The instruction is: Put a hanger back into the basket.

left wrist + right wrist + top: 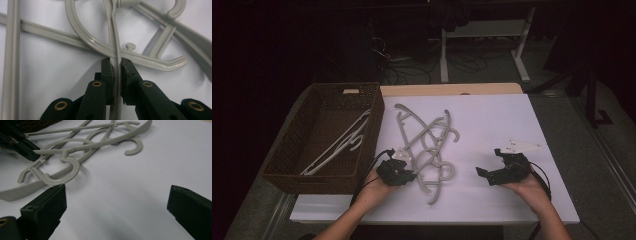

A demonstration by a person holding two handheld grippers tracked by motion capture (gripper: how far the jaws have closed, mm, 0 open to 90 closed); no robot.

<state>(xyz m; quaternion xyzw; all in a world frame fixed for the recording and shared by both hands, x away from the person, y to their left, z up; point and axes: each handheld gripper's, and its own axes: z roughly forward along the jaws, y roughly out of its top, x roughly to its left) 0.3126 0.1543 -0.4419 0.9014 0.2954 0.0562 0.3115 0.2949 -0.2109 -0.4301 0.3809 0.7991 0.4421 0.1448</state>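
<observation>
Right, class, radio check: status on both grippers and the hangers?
Left gripper shut on a hanger bar. Right gripper open, empty. Hanger pile tangled; two hangers in basket.

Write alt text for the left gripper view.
The left gripper is shut on the thin bar of a grey plastic hanger, its two black jaws pinching it from either side. More grey hangers cross behind it on the white table.

a dim lab: loose floor cables (412,70), bare desk frame (482,45) behind.
</observation>
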